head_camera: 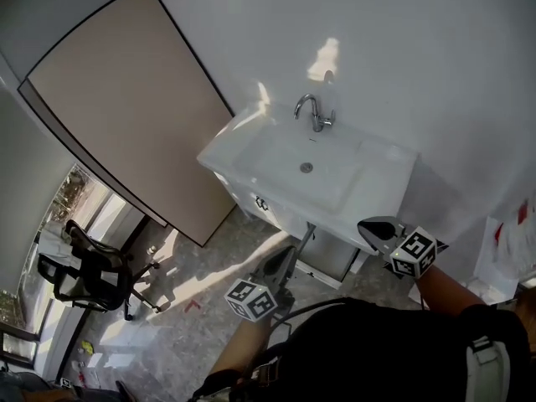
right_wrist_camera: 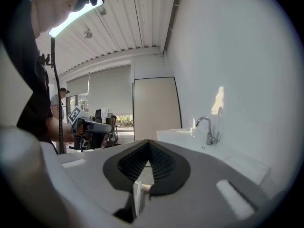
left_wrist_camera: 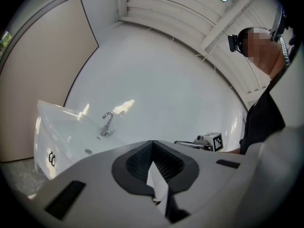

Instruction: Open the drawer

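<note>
Both jaws closed and empty, left gripper [head_camera: 279, 264], right gripper [head_camera: 377, 229] held forward (toward the sink [head_camera: 230, 151]).

A white rectangular washbasin [head_camera: 243, 145] stands against the white wall [head_camera: 402, 48], on top of a white cabinet [head_camera: 331, 256]. A curved chrome tap [head_camera: 314, 114] sits at the basin's back edge, next to the wall, and a round metal drain [head_camera: 306, 167] lies in the bowl in front of it. A large beige flat panel [head_camera: 126, 107] stands to the left of the basin. A black office chair [head_camera: 88, 276] is on the grey stone floor [head_camera: 201, 316], well to the left. The left claw [head_camera: 280, 262] is in front of the cabinet; the right claw [head_camera: 377, 228] is near the basin's right front corner.
</note>
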`<state>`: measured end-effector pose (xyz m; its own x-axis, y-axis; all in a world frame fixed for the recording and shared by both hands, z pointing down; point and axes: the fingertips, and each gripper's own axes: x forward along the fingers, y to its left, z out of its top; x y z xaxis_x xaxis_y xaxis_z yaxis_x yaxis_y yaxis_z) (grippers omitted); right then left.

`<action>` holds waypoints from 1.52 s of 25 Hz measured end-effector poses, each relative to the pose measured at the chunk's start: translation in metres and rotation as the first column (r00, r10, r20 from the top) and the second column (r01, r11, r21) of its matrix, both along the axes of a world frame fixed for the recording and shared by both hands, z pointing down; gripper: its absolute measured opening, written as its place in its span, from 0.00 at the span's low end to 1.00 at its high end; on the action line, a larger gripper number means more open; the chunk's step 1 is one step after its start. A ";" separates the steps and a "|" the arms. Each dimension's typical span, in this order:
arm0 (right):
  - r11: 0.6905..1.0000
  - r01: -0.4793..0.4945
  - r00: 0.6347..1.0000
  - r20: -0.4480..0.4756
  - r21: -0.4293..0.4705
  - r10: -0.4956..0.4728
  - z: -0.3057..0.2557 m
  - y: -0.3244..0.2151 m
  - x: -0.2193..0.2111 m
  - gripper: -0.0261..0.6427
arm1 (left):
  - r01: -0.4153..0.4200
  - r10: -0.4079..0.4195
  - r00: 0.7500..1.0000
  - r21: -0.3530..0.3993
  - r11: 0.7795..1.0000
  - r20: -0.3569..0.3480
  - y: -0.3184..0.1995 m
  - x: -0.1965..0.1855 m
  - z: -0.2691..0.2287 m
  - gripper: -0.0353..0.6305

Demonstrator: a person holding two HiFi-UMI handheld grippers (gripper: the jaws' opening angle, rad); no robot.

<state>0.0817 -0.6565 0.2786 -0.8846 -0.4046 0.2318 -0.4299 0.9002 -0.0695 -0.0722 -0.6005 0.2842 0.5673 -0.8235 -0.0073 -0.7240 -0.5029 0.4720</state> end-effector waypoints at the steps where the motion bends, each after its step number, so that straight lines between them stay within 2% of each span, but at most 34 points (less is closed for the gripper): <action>1: 1.000 0.002 1.000 0.004 0.009 -0.002 -0.008 -0.001 0.002 0.04 | 0.004 -0.004 1.000 0.018 1.000 0.001 0.000 -0.001 -0.009 0.06; 5: 0.999 0.017 0.999 0.035 0.043 -0.019 -0.040 0.001 0.000 0.04 | 0.014 -0.015 1.000 0.063 0.998 0.013 0.007 -0.008 -0.041 0.06; 10: 0.998 0.027 0.996 0.080 0.052 -0.031 -0.078 0.005 0.004 0.04 | 0.045 -0.053 0.996 0.112 0.993 0.070 0.017 -0.019 -0.077 0.06; 15: 0.998 0.018 0.997 0.071 0.055 -0.022 -0.100 0.004 0.012 0.04 | 0.067 -0.085 0.991 0.178 0.982 0.099 0.022 -0.023 -0.108 0.06; 21: 0.998 0.004 0.997 0.082 0.061 -0.009 -0.120 0.003 0.017 0.04 | 0.079 -0.116 0.980 0.223 0.972 0.159 0.027 -0.023 -0.131 0.06; 28: 0.999 0.000 0.994 0.110 0.053 -0.005 -0.127 0.001 0.028 0.03 | 0.090 -0.132 0.977 0.236 0.968 0.170 0.030 -0.019 -0.137 0.06; 38: 0.997 0.020 0.996 0.082 0.078 -0.026 -0.124 0.003 0.026 0.03 | 0.091 -0.132 0.976 0.223 0.971 0.174 0.031 -0.018 -0.138 0.06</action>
